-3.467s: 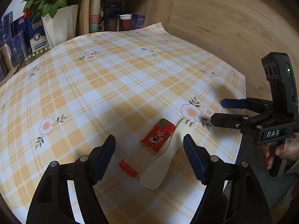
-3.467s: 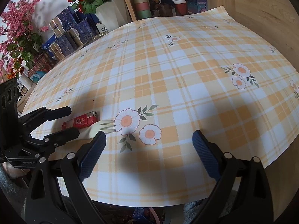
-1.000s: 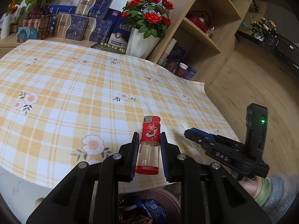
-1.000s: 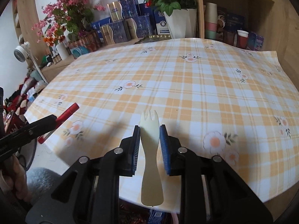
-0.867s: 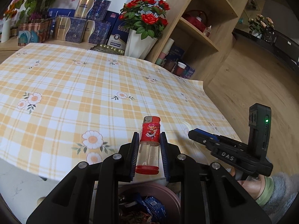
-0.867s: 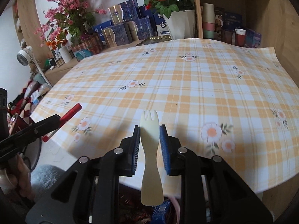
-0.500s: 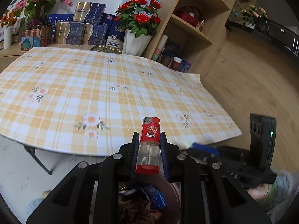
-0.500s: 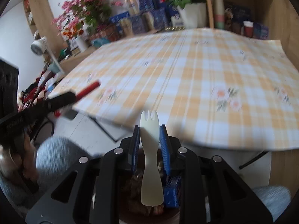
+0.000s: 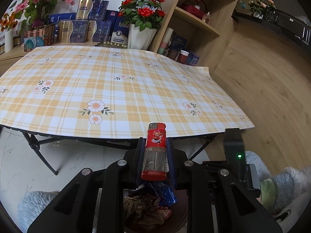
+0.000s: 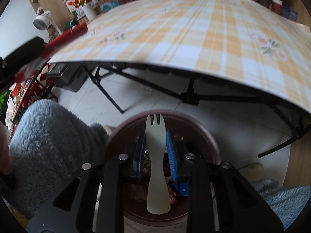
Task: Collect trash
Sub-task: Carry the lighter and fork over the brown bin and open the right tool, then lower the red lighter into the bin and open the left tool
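Both grippers loaded and positioned over the waste bin, off the table's near edge.

Left gripper (image 9: 155, 158) — jaws narrow, blue pads clamped on a red-capped lighter (image 9: 155, 151) with a clear lower body, held upright between them; below it the brown bin (image 9: 180, 209) shows crumpled paper and a blue wrapper inside. The table (image 9: 116, 89), under a yellow plaid floral cloth, lies beyond, with nothing on it in view. Right gripper (image 10: 155, 153) — jaws narrow around a cream plastic spork (image 10: 156, 155), tines pointing forward, handle hanging over the bin (image 10: 211, 141) opening; whether the pads press on it cannot be told. Grey fleece sleeve (image 10: 48, 136) sits left of the bin.
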The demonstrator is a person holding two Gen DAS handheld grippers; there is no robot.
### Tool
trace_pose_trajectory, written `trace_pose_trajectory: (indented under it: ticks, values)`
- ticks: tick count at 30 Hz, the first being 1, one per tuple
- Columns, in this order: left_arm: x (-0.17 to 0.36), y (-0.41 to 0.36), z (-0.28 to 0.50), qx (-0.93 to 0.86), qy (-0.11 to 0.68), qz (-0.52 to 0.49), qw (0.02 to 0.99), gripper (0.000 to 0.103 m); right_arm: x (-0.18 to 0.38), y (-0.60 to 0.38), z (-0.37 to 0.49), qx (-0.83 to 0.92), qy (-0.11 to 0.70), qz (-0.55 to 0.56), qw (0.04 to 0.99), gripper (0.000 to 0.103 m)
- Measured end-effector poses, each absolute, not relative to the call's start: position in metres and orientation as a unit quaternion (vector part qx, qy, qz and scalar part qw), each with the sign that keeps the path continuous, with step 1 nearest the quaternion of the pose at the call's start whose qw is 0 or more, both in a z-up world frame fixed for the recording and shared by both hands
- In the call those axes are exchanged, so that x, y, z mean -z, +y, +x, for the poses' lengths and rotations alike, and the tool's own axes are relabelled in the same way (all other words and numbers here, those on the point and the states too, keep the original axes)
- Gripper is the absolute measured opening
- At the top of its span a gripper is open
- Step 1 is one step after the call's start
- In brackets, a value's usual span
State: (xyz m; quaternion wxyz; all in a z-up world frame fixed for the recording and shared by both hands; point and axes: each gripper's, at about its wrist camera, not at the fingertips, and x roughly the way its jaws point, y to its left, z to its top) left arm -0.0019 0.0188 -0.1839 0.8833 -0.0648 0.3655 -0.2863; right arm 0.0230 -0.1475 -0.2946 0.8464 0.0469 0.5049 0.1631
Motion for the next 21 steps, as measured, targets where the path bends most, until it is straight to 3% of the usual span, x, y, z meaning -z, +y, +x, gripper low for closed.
trace_pose_trajectory:
  ticks: [1,3,7,12,21]
  values:
    - [0.184,0.019,-0.002,0.286,0.366,-0.064,0.883,0.022,0.296,-0.146,0.023,-0.163,0.508,0.046,0.844,0.027]
    - [0.185,0.02,-0.001,0.284,0.367,-0.066,0.883,0.022,0.295,-0.145,0.023,-0.16,0.505,0.043,0.847,0.044]
    - [0.188,0.022,0.0,0.281,0.371,-0.068,0.882,0.022,0.286,-0.149,0.021,-0.146,0.493,0.045,0.856,0.057]
    - [0.194,0.02,-0.001,0.283,0.379,-0.063,0.879,0.022,0.265,-0.165,0.016,-0.112,0.46,0.042,0.88,0.09]
    - [0.215,0.0,0.001,0.298,0.407,-0.026,0.863,0.022,0.223,-0.202,0.004,-0.021,0.377,0.031,0.926,0.097]
